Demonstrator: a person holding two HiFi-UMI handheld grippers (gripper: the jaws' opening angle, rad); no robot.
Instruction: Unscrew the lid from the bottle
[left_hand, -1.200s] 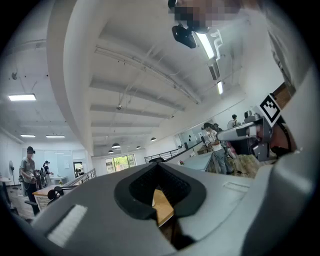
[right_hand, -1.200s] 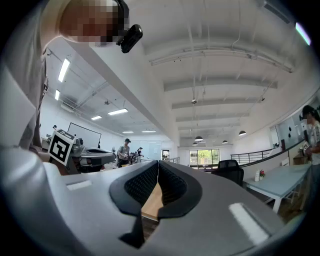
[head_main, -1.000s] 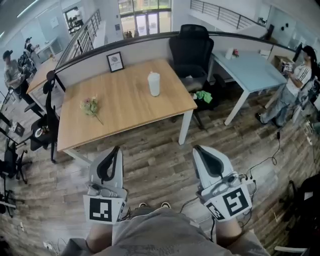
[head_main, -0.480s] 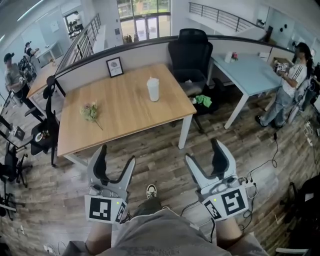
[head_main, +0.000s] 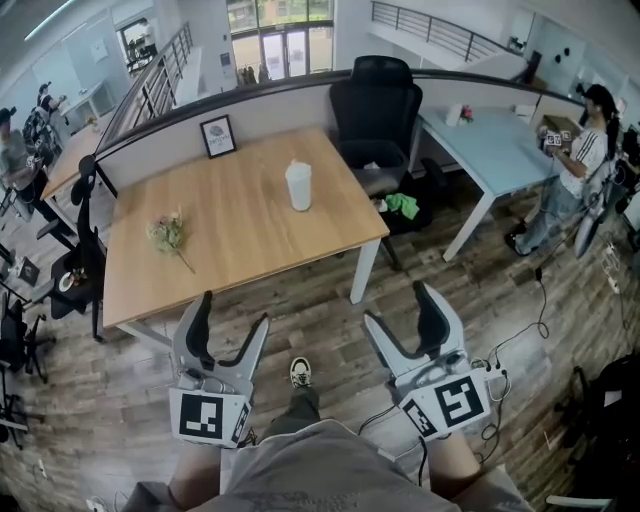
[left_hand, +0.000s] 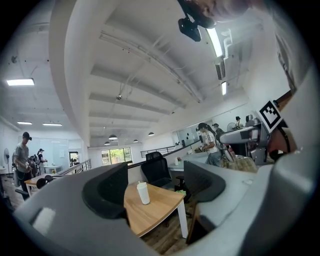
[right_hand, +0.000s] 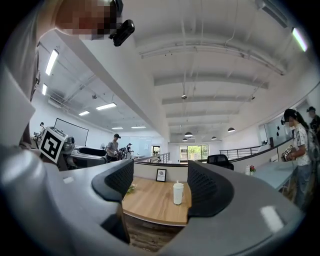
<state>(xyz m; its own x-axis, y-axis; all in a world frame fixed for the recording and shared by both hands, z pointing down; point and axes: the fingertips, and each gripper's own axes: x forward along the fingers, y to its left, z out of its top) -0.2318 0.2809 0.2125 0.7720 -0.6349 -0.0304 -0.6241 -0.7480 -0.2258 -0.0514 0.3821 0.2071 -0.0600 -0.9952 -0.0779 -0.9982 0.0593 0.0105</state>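
L tool, R tool just opened, empty (bottle far), short of table edge.

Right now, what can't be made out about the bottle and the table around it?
- Bottle: the seam of its lid is too small in every view; whether it is loosened, can't tell.
- Framed picture: its print too small, head view.
- Flowers: hidden behind a jaw in the left gripper view.
- Table: left part hidden behind a jaw in both gripper views.
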